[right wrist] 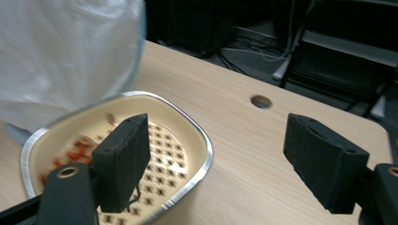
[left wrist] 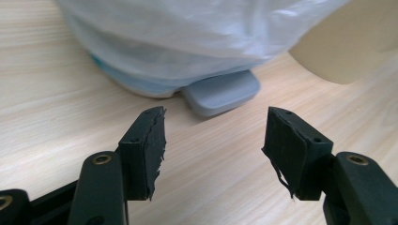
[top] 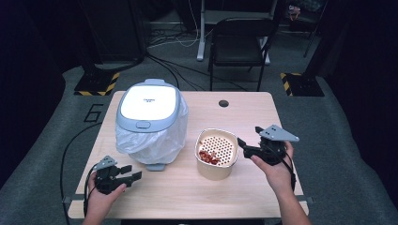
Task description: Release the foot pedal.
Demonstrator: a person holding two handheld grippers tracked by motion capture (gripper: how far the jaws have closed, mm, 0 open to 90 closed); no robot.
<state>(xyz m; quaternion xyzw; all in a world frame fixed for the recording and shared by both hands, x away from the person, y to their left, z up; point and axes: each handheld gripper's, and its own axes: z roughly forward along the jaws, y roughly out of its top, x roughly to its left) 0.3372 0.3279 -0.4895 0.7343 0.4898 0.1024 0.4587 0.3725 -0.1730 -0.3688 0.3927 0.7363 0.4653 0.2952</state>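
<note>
Reaching for the cream container point(top: 216, 154), the right tool point(top: 248, 140) gapes empty — straddle its rim squarely; left tool point(top: 129, 172) waits open by the bin's pedal point(left wrist: 220, 92).

table point(top: 244, 112): pale matt wood grain | bin liner point(top: 136, 140): thin glossy plastic | strainer tub point(top: 216, 166): smooth cream plastic, metal rim

Centre frame, a wooden desk point(top: 244, 117). On its left half sits the pedal bin point(top: 149, 123), lid down, plastic liner bulging out. Just right of it stands the cream container point(top: 216, 153), perforated insert showing red bits. The right claw point(top: 248, 140) hovers parted beside its rim; the left claw point(top: 132, 172) sits lower left, parted, near the pedal.
</note>
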